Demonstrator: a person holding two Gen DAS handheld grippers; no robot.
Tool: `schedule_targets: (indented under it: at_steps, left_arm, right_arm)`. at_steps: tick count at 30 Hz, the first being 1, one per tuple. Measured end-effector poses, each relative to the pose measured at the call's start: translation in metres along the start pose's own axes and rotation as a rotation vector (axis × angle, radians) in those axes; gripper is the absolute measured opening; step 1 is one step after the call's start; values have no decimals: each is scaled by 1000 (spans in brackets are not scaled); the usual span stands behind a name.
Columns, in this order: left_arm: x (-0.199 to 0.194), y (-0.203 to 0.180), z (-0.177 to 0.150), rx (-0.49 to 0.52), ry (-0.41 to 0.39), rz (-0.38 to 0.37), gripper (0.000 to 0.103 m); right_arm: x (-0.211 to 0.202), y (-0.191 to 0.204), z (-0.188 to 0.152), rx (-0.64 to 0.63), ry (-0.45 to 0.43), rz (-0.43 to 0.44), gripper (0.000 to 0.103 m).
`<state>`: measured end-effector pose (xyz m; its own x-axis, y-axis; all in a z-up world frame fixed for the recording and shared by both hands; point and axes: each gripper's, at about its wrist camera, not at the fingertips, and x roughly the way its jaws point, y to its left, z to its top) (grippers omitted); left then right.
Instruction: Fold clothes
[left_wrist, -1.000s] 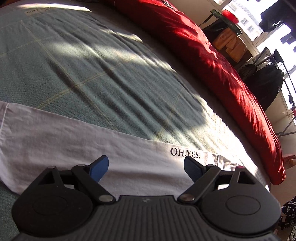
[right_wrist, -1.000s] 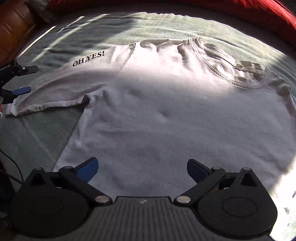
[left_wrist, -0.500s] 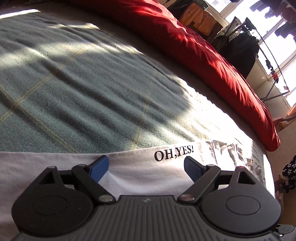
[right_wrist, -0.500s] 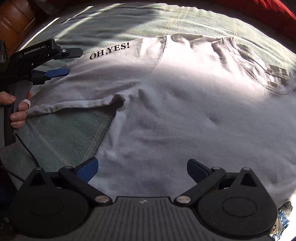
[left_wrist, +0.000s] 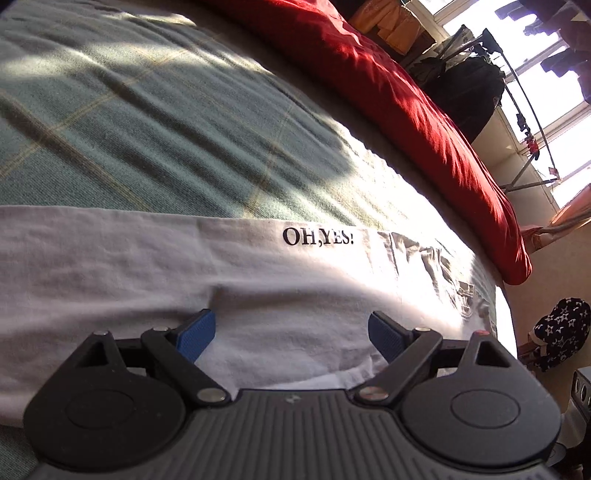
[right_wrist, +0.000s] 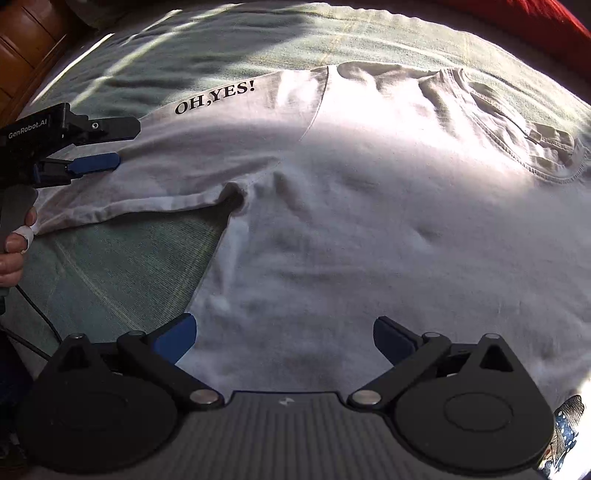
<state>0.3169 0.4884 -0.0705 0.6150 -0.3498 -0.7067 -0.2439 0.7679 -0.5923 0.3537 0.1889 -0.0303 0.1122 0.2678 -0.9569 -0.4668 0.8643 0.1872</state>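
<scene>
Right wrist view: both tongs (right_wrist: 282, 338) apart over white T-shirt (right_wrist: 369, 229); red duvet (left_wrist: 406, 99) beyond

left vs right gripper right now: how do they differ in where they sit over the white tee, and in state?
The left gripper sits over the sleeve printed OH,YES!, near its cuff; the right gripper sits over the white t-shirt body, its left finger at the side edge below the armpit. In the right wrist view the left gripper comes in from the side; the right looks more steeply down on the cloth. Shared: both are open, with nothing gripped.
</scene>
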Motion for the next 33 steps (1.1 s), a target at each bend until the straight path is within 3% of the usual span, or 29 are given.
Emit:
schedule_targets:
  at_steps: [5, 10, 18, 20, 26, 30, 33]
  left_arm:
    - [-20, 5, -11, -12, 35, 22, 90]
    - [-24, 7, 3, -13, -14, 42, 90]
    - [-35, 14, -29, -56, 38, 57, 90]
    - [-44, 16, -24, -63, 3, 81, 90]
    - [-75, 48, -20, -228, -157, 153, 87]
    - [-79, 53, -12, -152, -200, 227, 85]
    - [-78, 65, -12, -184, -179, 297, 85]
  right_arm:
    - [0, 0, -5, -7, 11, -4, 103]
    - [1, 6, -5, -16, 12, 6, 103]
    - [5, 18, -8, -60, 30, 7, 103]
    - [6, 18, -8, -59, 33, 9, 103]
    - [9, 22, -9, -56, 52, 27, 103]
    - [10, 31, -9, -97, 57, 33, 103]
    - [11, 36, -8, -123, 54, 24, 103]
